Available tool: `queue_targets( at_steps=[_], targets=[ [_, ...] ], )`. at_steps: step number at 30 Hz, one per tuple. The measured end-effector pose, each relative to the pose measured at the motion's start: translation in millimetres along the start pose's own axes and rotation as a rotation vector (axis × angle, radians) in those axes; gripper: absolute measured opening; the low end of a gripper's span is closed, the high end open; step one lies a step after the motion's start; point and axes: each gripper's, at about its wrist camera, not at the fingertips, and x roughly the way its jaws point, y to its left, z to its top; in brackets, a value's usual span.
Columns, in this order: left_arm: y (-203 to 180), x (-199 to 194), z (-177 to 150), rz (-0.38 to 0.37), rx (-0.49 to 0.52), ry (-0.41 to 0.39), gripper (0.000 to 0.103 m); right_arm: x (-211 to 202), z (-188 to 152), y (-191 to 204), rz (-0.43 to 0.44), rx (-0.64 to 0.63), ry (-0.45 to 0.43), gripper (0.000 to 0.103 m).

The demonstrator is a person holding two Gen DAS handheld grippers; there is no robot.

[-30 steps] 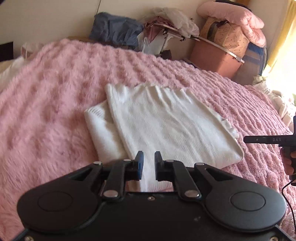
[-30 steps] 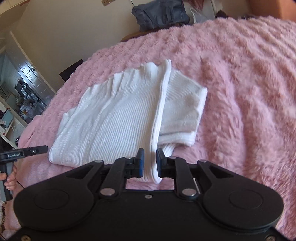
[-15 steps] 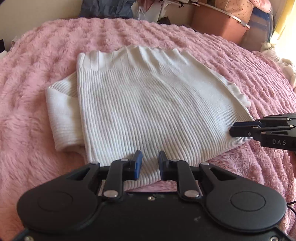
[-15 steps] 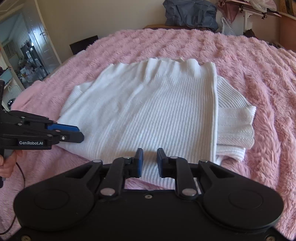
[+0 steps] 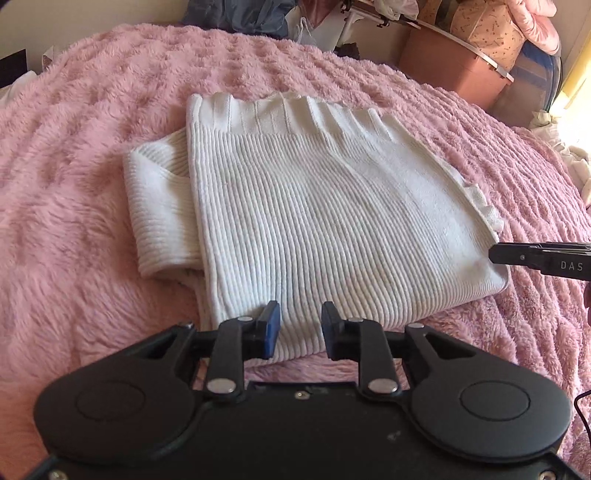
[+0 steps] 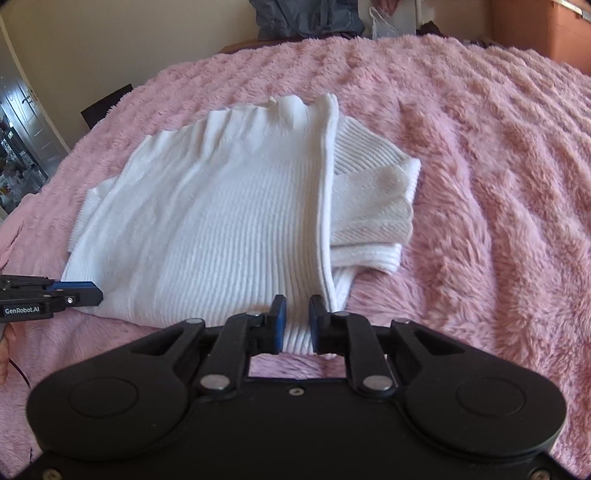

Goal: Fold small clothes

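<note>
A white ribbed sweater (image 5: 317, 221) lies folded on the pink fluffy blanket (image 5: 74, 155), one sleeve sticking out on its left side. My left gripper (image 5: 300, 326) sits at the sweater's near edge; its jaws are opening, and the hem lies loose between the blue pads. In the right wrist view the same sweater (image 6: 221, 221) fills the middle. My right gripper (image 6: 296, 320) is shut on its near hem beside the folded edge. Each gripper shows in the other's view: the right gripper (image 5: 495, 254) at the sweater's right corner, the left gripper (image 6: 94, 293) at its left corner.
Beyond the bed stand a brown box (image 5: 454, 70), pink bedding (image 5: 532, 18) and a heap of dark blue clothes (image 5: 236, 14). A plain wall (image 6: 129, 40) and a doorway (image 6: 18, 122) lie to the left. A person's hand (image 6: 5, 343) shows at the edge.
Both grippers came down and forward with the sweater's hem, and the fold now lies flat on the blanket. The left jaws have spread apart; the right jaws stay narrow on the cloth.
</note>
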Motion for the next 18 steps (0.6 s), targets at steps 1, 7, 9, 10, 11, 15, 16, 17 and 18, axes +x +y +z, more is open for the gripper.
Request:
queue_targets(
  at_steps=[1,7,9,10,11,15,16,17,18],
  targets=[
    [-2,-4,4,0.014,0.01,-0.017,0.031,-1,10,9,-0.001,-0.018,-0.015,0.017],
    [-4,-8,32,0.151,0.035,-0.06,0.034,36,81,58,-0.031,-0.086,-0.081,0.017],
    [2,-4,36,0.141,0.006,-0.053,0.034,61,104,67,-0.05,-0.085,-0.079,0.017],
    [5,-2,38,0.139,-0.003,-0.05,0.034,76,117,69,-0.063,-0.072,-0.075,0.017],
    [7,0,38,0.142,-0.012,-0.051,0.034,89,127,71,-0.083,-0.062,-0.074,0.017],
    [12,2,40,0.136,-0.025,-0.058,0.035,129,156,80,-0.144,-0.038,-0.068,0.017],
    [14,4,40,0.132,-0.028,-0.057,0.035,137,160,83,-0.158,-0.043,-0.063,0.017],
    [15,6,40,0.133,-0.031,-0.058,0.035,143,163,84,-0.168,-0.043,-0.057,0.017],
    [16,6,41,0.138,-0.034,-0.059,0.035,149,165,85,-0.173,-0.045,-0.051,0.017]
  ],
)
